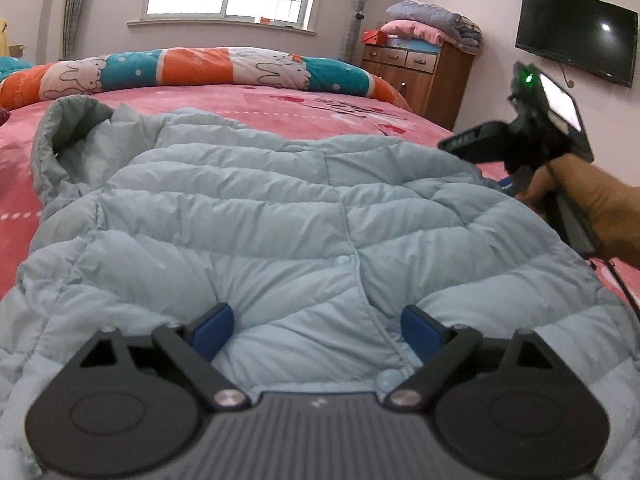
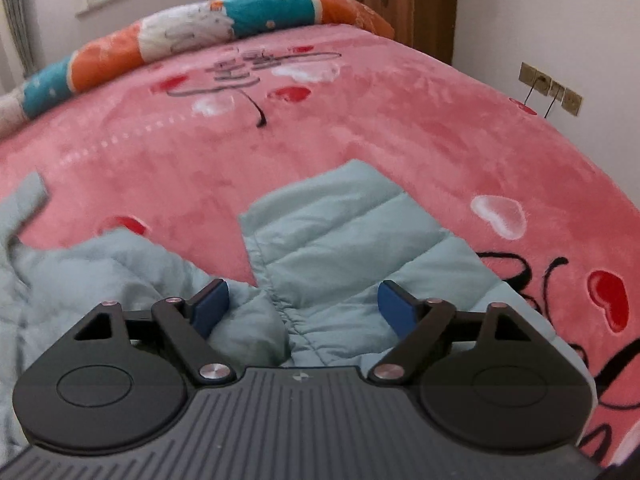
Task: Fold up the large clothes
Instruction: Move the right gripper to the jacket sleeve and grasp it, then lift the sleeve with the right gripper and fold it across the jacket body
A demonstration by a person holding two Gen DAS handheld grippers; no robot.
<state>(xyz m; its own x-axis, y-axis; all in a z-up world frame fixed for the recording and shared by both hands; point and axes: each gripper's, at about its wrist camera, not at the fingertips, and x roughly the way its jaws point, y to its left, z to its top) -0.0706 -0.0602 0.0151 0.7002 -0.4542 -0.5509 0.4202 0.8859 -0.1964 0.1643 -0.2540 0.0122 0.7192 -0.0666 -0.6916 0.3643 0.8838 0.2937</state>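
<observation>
My left tool [image 1: 316, 334] has a ribbed grey body with a small pale mark at its centre, two round black discs at either side, black linkage arms joined by silver screws, and blue pads [image 1: 214, 330] at the tips. My right tool [image 2: 304, 312] looks the same. From the left camera, its black housing carries a green light, a bright screen and a trailing black cable, gripped by my bare hand [image 1: 576, 196].
</observation>
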